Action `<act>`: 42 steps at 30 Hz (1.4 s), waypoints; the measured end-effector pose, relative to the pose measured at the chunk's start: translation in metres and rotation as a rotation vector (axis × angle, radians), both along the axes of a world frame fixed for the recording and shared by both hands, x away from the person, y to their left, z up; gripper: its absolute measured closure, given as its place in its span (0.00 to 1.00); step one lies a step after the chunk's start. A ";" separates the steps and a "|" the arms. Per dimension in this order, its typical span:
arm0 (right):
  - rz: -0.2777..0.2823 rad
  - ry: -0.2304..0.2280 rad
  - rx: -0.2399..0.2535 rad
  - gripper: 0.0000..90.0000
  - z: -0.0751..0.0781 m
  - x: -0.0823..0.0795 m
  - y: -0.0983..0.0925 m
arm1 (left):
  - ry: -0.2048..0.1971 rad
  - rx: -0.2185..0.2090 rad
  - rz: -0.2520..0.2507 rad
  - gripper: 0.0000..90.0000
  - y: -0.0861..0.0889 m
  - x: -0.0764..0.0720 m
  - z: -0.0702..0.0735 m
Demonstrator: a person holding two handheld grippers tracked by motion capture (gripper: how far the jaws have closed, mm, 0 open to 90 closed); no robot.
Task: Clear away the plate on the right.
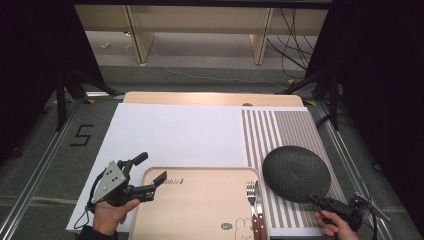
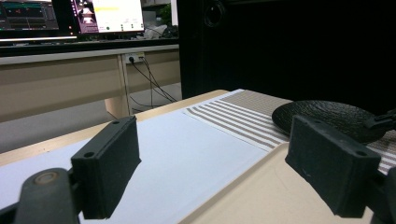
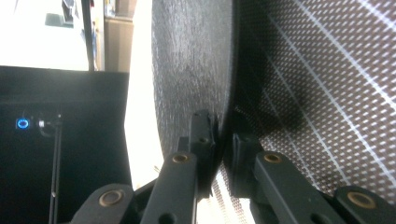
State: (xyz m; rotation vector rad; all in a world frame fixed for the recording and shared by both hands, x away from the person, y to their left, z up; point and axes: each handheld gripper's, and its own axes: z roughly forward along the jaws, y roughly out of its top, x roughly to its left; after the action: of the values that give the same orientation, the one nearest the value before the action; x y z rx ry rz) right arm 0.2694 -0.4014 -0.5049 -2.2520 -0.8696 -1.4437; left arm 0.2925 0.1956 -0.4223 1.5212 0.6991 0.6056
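Nearest of all, black jaws of the right gripper [image 3: 217, 140] pinched on the near rim of the dark plate [image 1: 296, 172], one pad above the edge and one below, seen edge-on in the right gripper view. Almost fully closed, with only the thin rim between the pads. Plate resting on the striped placemat [image 1: 280, 130] at the right of the table [image 1: 210, 98], just right of the wooden tray [image 1: 200, 200], with fork and knife [image 1: 254, 202] lying along the tray's right edge, close beside the plate.

Risks from here, as a judgement: a grip that shallow, right at the lip, likely to let a broad plate droop or pivot once lifted, far edge dragging on the placemat and rucking it. Slip out of the pads quite possible if the rim is smooth or the lift is quick. Swinging left toward the tray, low clearance could clip the cutlery and knock it about. Tray rim another catch point if the plate comes in tilted.

Over on the left, left gripper [image 1: 147, 175] spread wide, holding nothing, one jaw over the tray's far-left corner and the other above the white sheet [image 1: 170, 135]. Held by the hand [image 1: 112, 212] at the near left. Not bracing the tray, so a nudge from the incoming plate could shove it.
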 end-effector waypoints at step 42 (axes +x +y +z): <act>-0.035 -0.103 0.106 0.95 0.009 -0.009 0.009 | -0.002 0.003 0.001 0.18 0.001 -0.001 0.000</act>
State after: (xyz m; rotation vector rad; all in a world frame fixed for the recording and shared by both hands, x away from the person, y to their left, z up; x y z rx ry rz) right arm 0.2608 -0.3923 -0.4960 -2.1417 -0.7681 -1.5946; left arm 0.2919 0.1968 -0.4220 1.5226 0.6975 0.6089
